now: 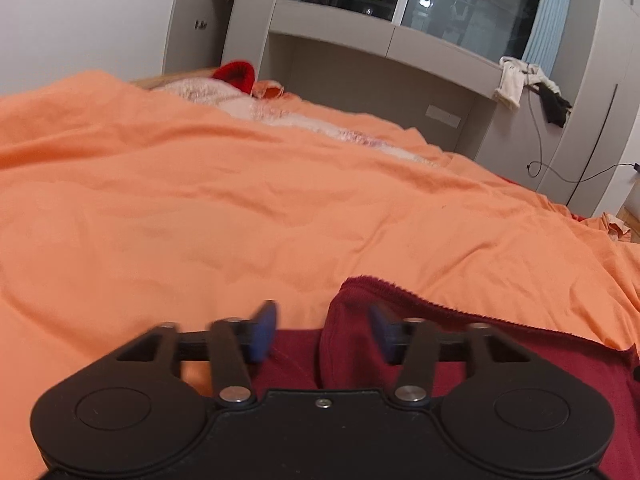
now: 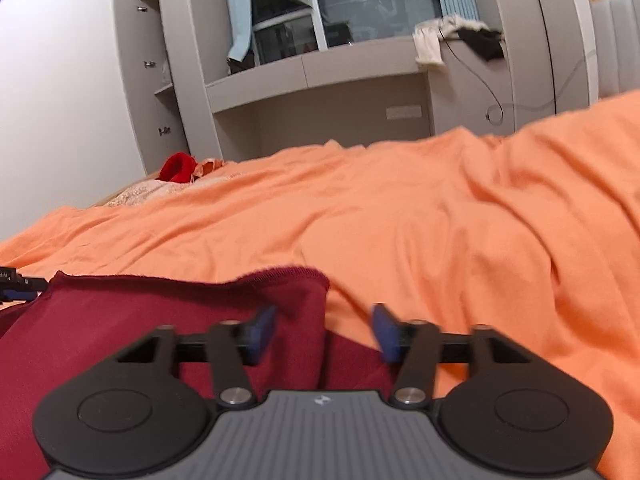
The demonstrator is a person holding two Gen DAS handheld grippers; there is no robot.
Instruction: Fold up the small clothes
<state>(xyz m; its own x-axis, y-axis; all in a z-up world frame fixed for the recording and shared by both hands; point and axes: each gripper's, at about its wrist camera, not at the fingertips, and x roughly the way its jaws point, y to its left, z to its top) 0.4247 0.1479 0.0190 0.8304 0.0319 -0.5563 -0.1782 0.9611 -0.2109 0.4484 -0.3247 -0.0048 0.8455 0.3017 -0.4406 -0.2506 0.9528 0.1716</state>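
Observation:
A dark red garment (image 1: 500, 356) lies on the orange bedspread (image 1: 200, 208). In the left wrist view my left gripper (image 1: 323, 330) is open, its blue pads either side of the garment's raised left corner (image 1: 348, 320). In the right wrist view the same garment (image 2: 140, 320) spreads to the left, and my right gripper (image 2: 323, 330) is open around its right corner (image 2: 304, 300). The tip of the left gripper (image 2: 16, 282) shows at the far left edge of the right wrist view.
A bright red item (image 1: 236, 74) and a pale fuzzy blanket (image 1: 240, 104) lie at the far side of the bed. Grey built-in shelving (image 2: 320, 92) with a window stands behind. White and black clothes (image 1: 528, 88) hang on a ledge, with cables below.

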